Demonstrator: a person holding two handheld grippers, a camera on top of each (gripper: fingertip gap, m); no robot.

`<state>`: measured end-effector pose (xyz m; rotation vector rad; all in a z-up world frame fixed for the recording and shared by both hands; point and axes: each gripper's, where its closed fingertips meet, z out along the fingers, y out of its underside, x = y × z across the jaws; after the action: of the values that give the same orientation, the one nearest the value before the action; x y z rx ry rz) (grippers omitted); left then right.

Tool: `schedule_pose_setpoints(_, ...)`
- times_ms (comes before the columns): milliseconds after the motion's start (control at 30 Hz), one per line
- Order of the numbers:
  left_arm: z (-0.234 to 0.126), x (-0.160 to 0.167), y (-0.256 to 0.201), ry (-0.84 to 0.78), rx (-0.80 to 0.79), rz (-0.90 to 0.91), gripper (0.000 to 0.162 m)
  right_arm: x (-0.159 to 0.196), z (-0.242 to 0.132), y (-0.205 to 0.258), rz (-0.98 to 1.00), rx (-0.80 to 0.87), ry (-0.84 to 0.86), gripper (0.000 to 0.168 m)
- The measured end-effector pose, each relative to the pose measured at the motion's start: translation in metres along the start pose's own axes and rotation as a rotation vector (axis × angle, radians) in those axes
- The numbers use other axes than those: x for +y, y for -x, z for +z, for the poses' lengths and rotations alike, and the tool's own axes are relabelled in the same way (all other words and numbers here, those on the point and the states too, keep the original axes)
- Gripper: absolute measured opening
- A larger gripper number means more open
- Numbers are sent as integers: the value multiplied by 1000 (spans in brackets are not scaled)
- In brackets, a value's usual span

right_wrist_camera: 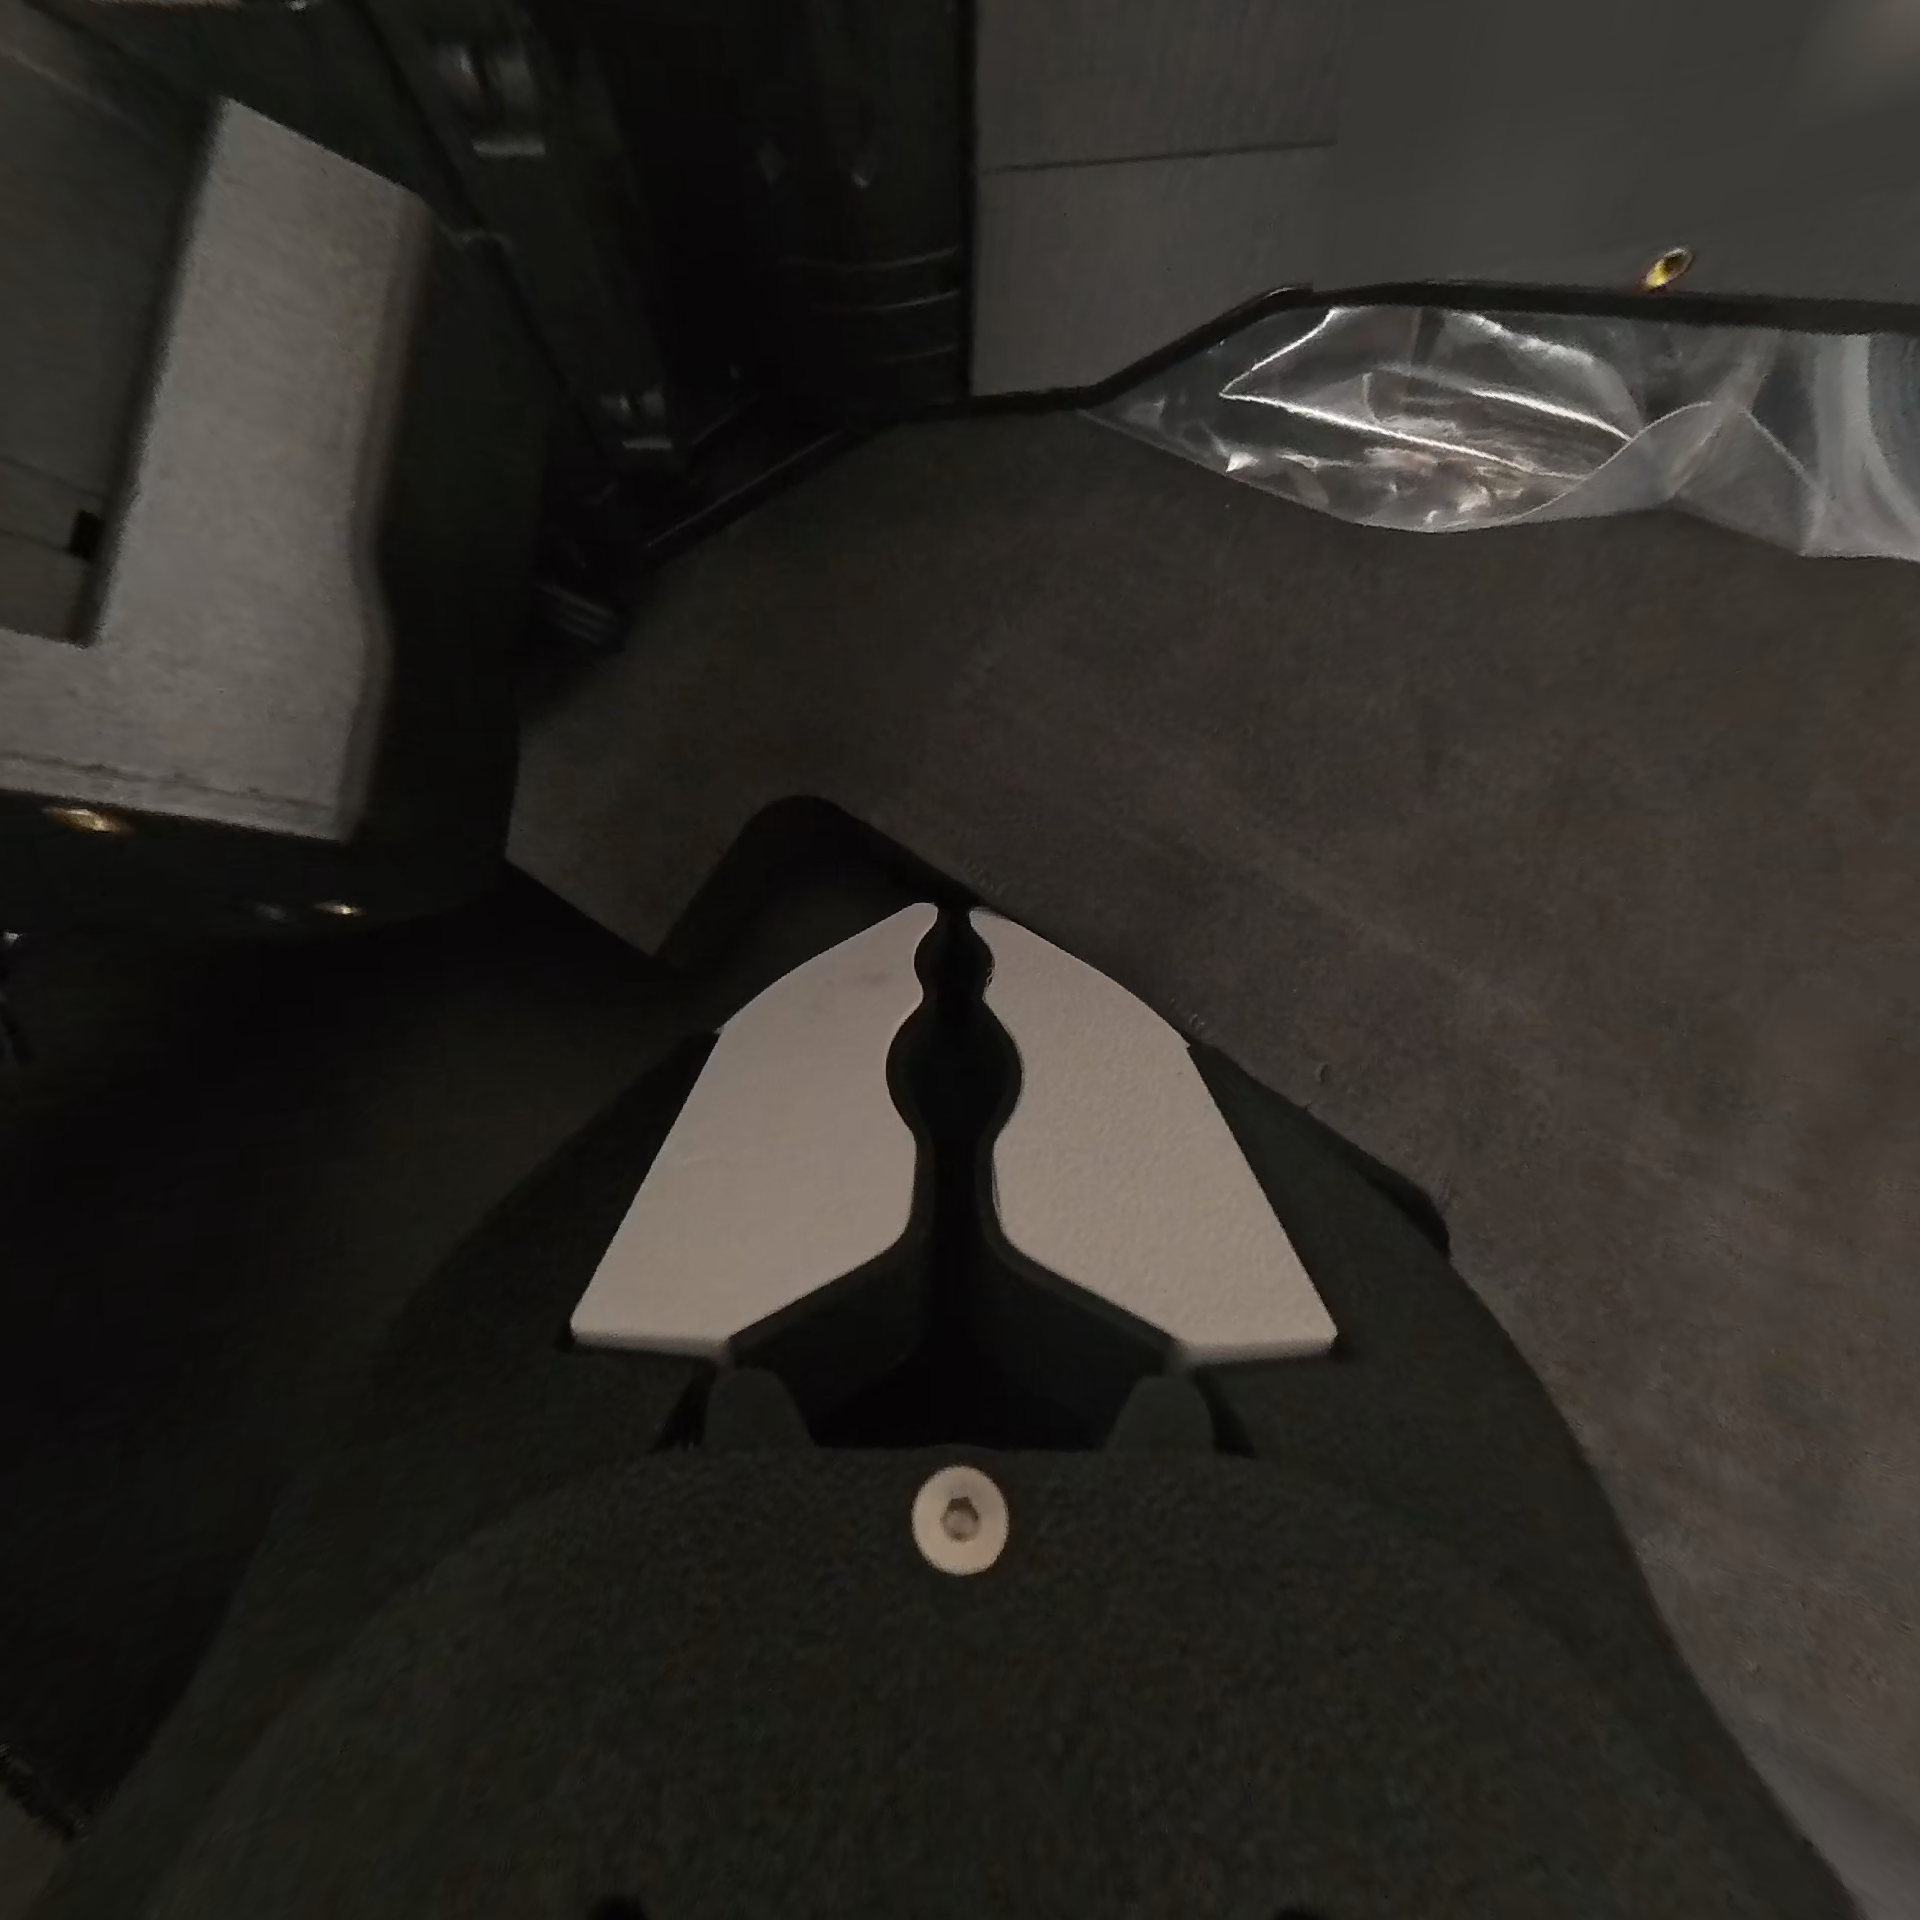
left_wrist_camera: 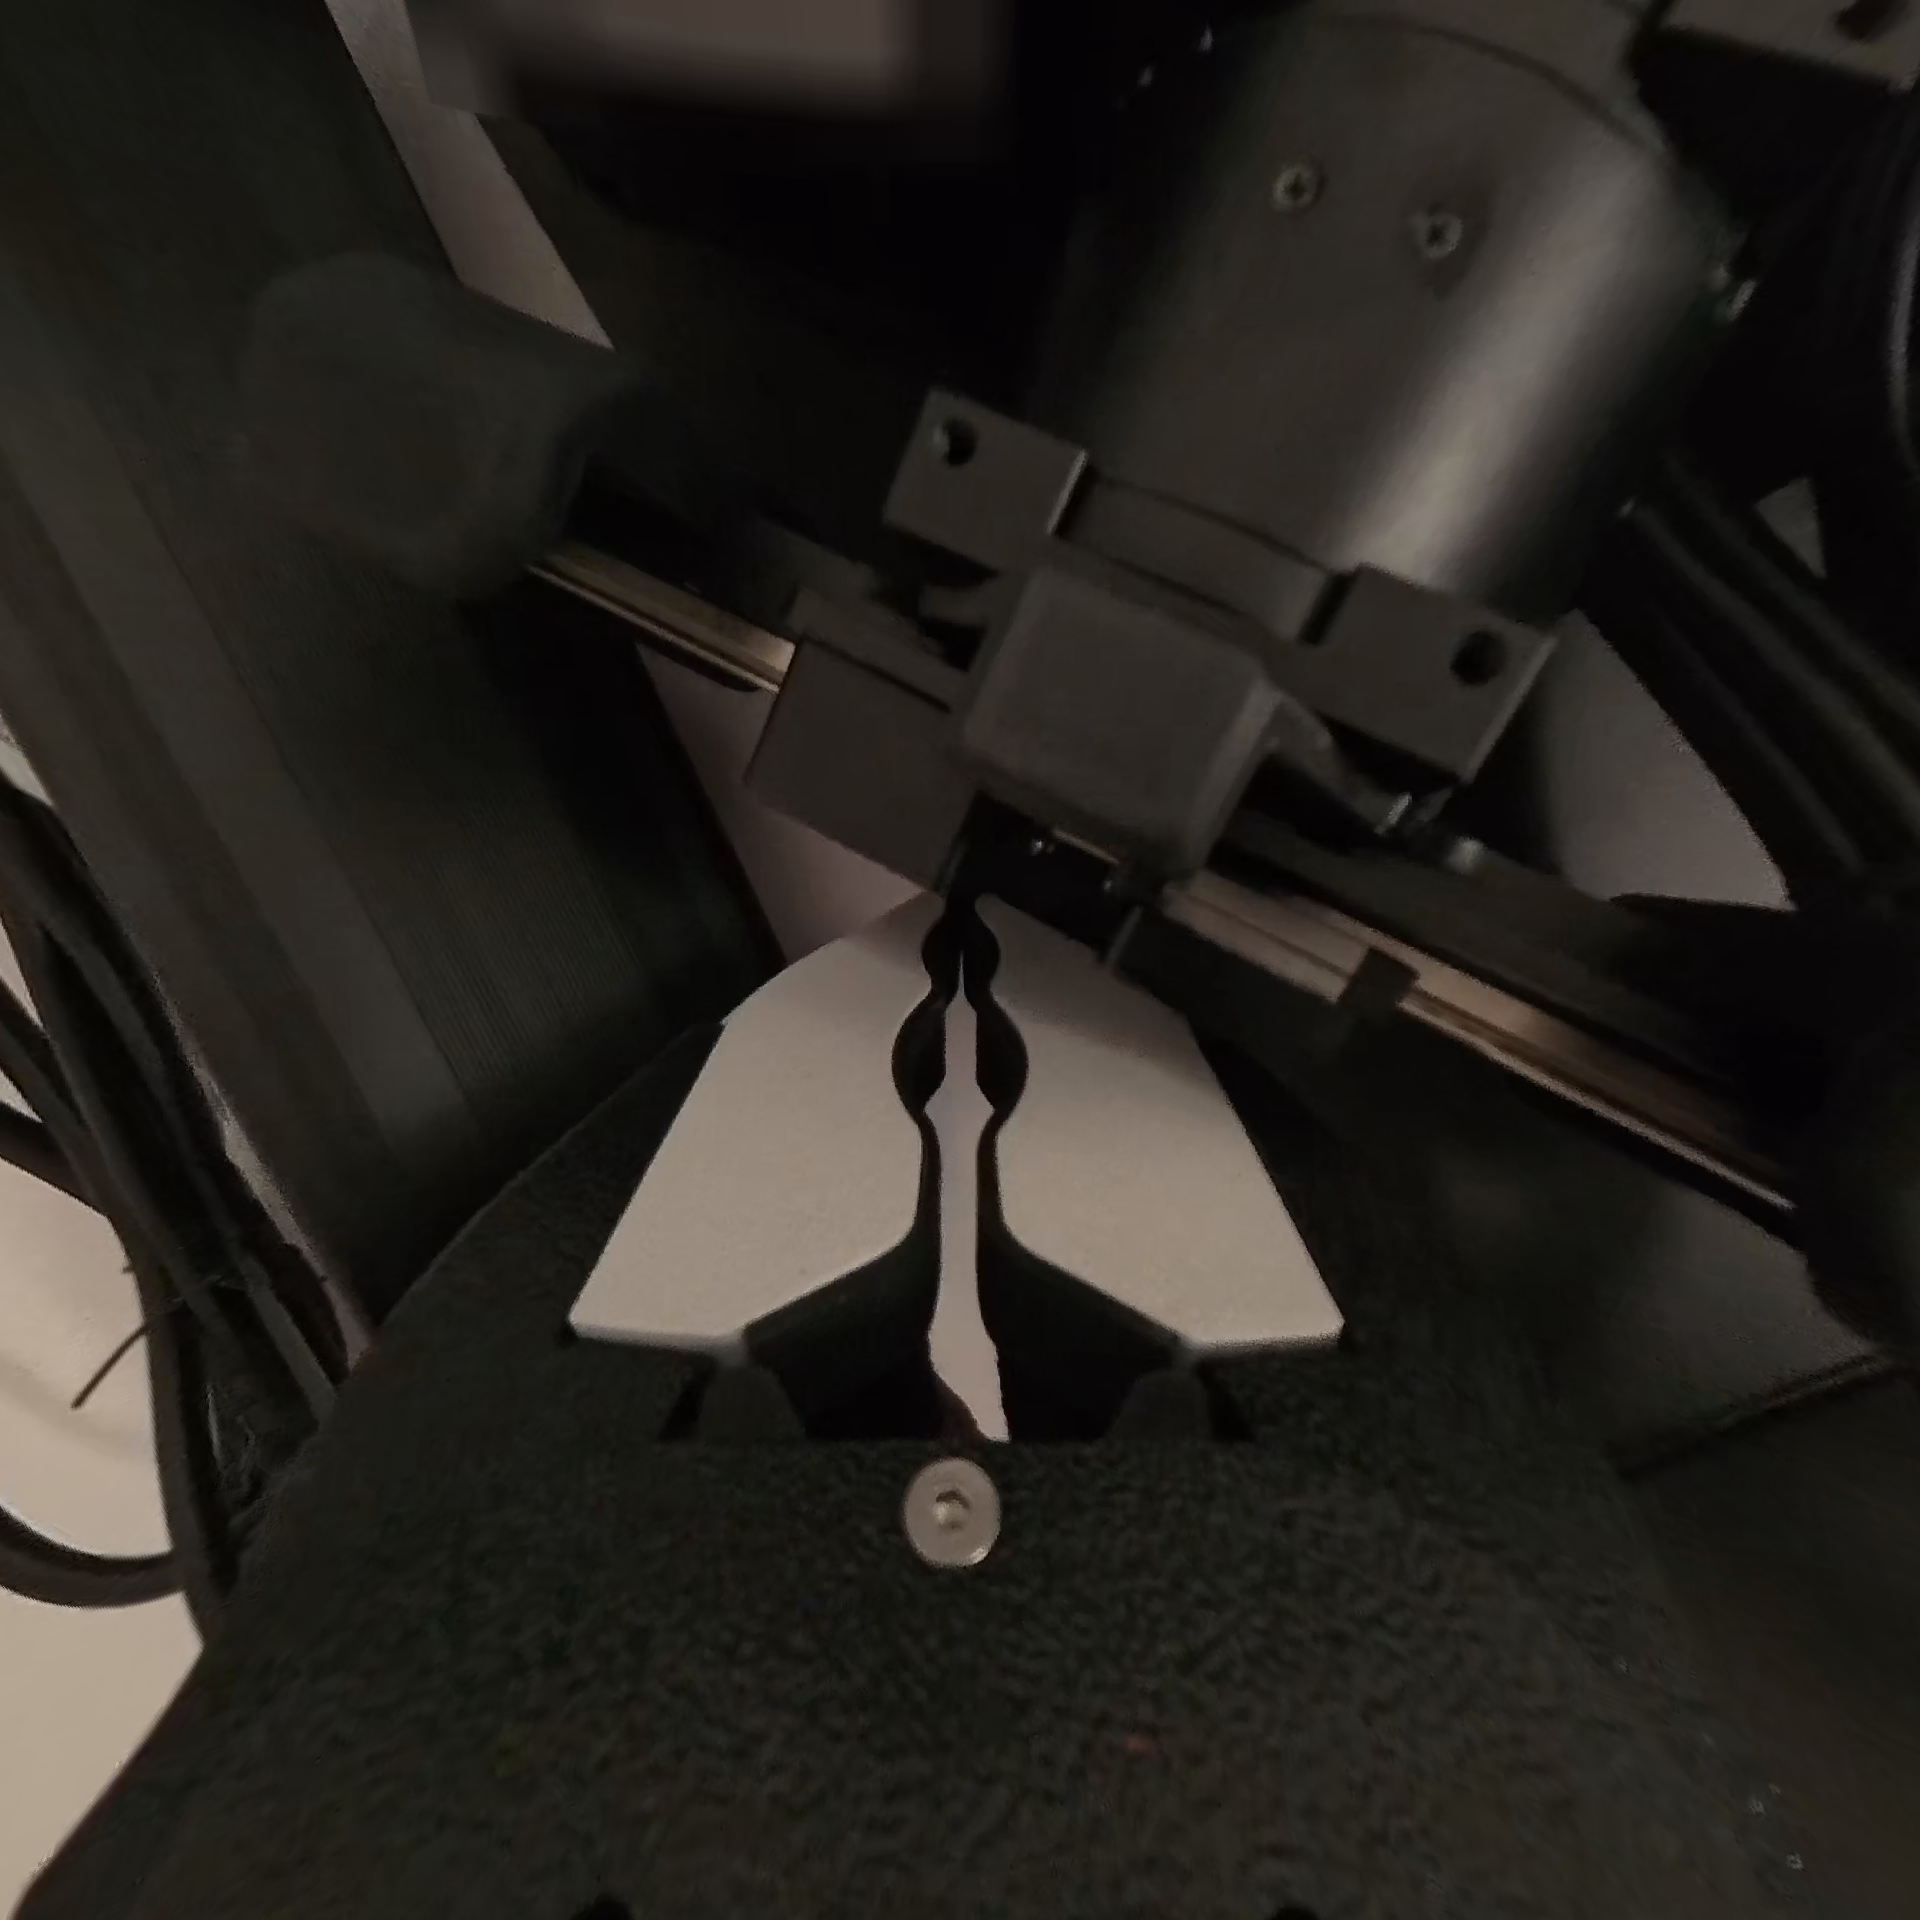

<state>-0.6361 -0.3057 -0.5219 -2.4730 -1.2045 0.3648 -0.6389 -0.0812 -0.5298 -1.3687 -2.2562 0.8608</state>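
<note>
A: Left side, biggest thing first?

B: Black machine housing (left_wrist_camera: 1382,343), rounded, two screws showing. It fills the frame beyond the left gripper (left_wrist_camera: 964,935). Under the housing a metal rail (left_wrist_camera: 1455,997) runs across at a slant, with a small black block (left_wrist_camera: 1112,717) riding on it.

A: Gripper state?

B: Fingers nearly pressed together, only a thin sliver of light between them lower down. The tips sit right at the underside of the block. Contact with it, or anything pinched: cannot tell, too dark and blurred there.

A: Anything else by the housing?

B: A ribbed black panel (left_wrist_camera: 343,831) to its left. Past that, a bundle of black cables (left_wrist_camera: 125,1091) at the frame edge, over a pale surface (left_wrist_camera: 62,1299).

A: Right side?

B: Large dark grey felt-like sheet (right_wrist_camera: 1247,779), curved edge. It covers most of the view ahead of the right gripper (right_wrist_camera: 956,925). Fingers fully pressed together, no gap. The tips meet the sheet's edge; gripping it or just touching, cannot tell.

A: Around the sheet?

B: Grey box-shaped part (right_wrist_camera: 260,468) to its left, brass-coloured fasteners along the bottom of that part. A clear plastic bag (right_wrist_camera: 1507,416), crumpled, lies at the sheet's far edge. Behind the bag is a grey wall panel (right_wrist_camera: 1455,135) with one small brass fitting (right_wrist_camera: 1670,267).
</note>
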Motion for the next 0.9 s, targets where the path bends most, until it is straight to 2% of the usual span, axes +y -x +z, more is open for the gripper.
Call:
schedule_pose_setpoints(200,-16,6,-8,1,2,-41,0,7,-10,1,-65,-12,84,0)
schedule_pose_setpoints(333,-63,31,-26,2,111,-151,1,25,-55,10,-145,-74,179,43)
schedule_pose_setpoints(367,-80,38,-34,-13,155,-188,13,26,-73,9,-168,-71,169,49)
schedule_pose_setpoints(467,-139,66,-53,-22,236,-277,38,33,-137,1,-188,-61,172,67)
schedule_pose_setpoints(600,-221,103,-79,-57,220,-326,49,42,-237,-18,-154,23,122,75)
schedule_pose_setpoints(733,-290,137,-111,-44,166,-315,62,73,-334,-33,-50,126,123,76)
schedule_pose_setpoints(833,-320,155,-144,-40,180,-361,70,105,-398,-38,27,208,110,73)
schedule_pose_setpoints(900,-326,168,-158,-22,143,-362,69,128,-433,-37,92,246,91,68)
